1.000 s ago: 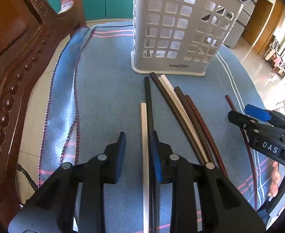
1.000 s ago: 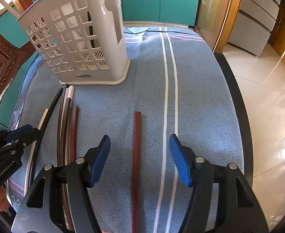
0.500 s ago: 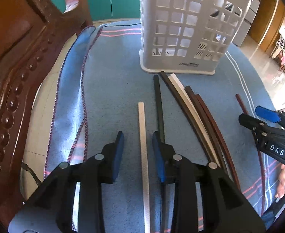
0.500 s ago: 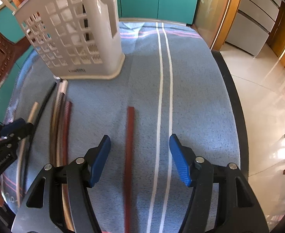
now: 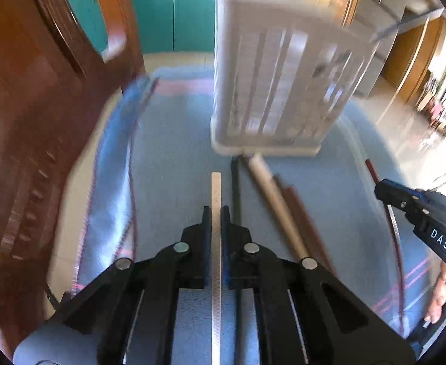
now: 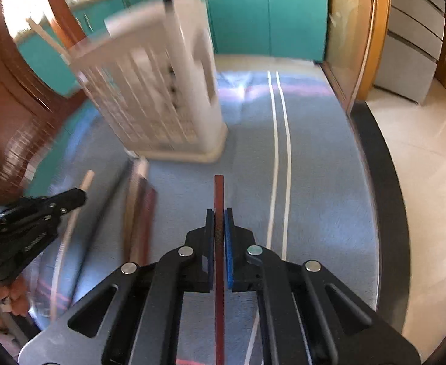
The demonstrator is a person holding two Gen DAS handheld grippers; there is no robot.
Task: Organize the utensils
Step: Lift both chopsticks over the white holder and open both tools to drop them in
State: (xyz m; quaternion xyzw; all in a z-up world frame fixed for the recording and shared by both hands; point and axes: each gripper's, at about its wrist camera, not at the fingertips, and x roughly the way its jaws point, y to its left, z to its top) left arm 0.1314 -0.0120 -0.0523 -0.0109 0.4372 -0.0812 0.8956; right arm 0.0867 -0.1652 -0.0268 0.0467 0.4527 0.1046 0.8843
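A white slotted basket (image 5: 280, 91) stood upper centre on the blue cloth (image 5: 177, 152), smeared by motion blur. Loose chopsticks (image 5: 283, 210) lay below it, centre right. The left gripper (image 5: 216, 213) was clamped on a pale chopstick (image 5: 216, 188) at centre frame; the right gripper (image 6: 219, 216) pinched a red-brown chopstick (image 6: 219, 191). Both sticks' near ends ran out of frame.

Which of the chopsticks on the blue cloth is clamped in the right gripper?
The dark red chopstick, shut between the right gripper. It sits apart from the bundle near the basket; the left gripper grips the pale one.
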